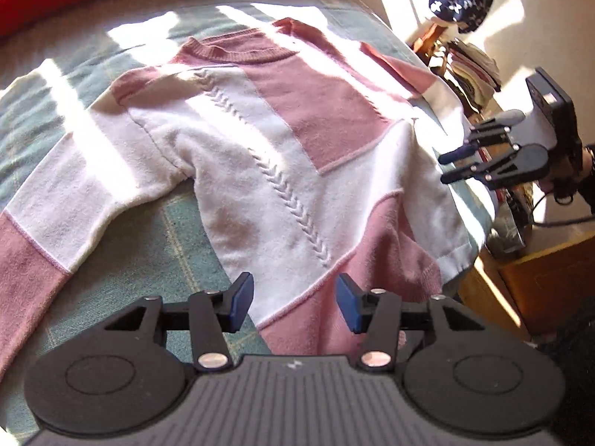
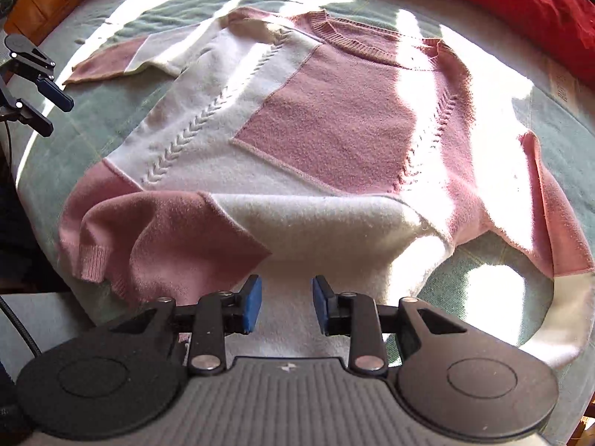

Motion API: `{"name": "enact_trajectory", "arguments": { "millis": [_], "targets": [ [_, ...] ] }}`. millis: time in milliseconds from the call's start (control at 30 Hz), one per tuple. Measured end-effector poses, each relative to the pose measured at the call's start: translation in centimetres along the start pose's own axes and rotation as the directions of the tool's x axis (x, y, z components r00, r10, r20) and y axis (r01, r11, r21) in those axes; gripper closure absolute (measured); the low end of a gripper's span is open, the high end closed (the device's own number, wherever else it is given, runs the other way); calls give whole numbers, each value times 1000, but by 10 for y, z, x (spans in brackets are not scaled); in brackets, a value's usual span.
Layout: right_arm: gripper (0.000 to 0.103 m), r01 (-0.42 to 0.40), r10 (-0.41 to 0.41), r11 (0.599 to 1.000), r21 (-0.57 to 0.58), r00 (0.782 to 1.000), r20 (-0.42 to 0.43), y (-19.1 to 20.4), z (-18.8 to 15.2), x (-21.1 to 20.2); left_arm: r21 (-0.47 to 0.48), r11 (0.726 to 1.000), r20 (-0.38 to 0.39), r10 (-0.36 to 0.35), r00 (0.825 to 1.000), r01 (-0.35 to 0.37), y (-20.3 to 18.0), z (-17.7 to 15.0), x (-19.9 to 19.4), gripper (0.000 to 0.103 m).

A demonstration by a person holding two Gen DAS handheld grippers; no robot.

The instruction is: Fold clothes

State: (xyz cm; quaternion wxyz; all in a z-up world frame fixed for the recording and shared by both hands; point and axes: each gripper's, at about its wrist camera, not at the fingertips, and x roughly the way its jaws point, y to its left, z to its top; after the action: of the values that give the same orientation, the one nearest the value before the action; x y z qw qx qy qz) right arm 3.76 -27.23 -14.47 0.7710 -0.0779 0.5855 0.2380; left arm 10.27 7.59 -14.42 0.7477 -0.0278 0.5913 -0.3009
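The left gripper [image 1: 293, 304] hung low over the near hem of the sweater [image 1: 267, 156], jaws spread wide and nothing between the blue pads [image 1: 240, 303]. From its own camera it pointed up the garment toward the neckline [image 1: 238, 54]. The right gripper [image 2: 286, 304] sat at the other side of that hem, its jaws parted too, empty, with white knit just beyond the fingertips. In the left wrist view it showed side-on off the edge of the bed, held out level, fingers apart.

The sweater, pink and white with a braided cable running down it, lay flat and face up on the green bedspread [image 1: 174, 245], both sleeves thrown out to the sides. Its lower corner was folded back on itself in the right wrist view. A red pillow [image 2: 520, 7] lay beyond the collar. No readable lettering anywhere; a label on the bedspread [image 2: 561, 85] was too blurred to read.
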Motion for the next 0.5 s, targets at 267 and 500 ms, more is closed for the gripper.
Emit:
{"name": "enact_trajectory", "arguments": {
  "millis": [267,500],
  "targets": [
    [59,-63,36,983,174,987,156,3,26,5,-597,765,338,-33,941,241,99,-3,60,42],
    [55,-130,49,936,328,969,243,3,36,6,-648,728,431,108,896,224,112,-7,81,41]
  ]
}}
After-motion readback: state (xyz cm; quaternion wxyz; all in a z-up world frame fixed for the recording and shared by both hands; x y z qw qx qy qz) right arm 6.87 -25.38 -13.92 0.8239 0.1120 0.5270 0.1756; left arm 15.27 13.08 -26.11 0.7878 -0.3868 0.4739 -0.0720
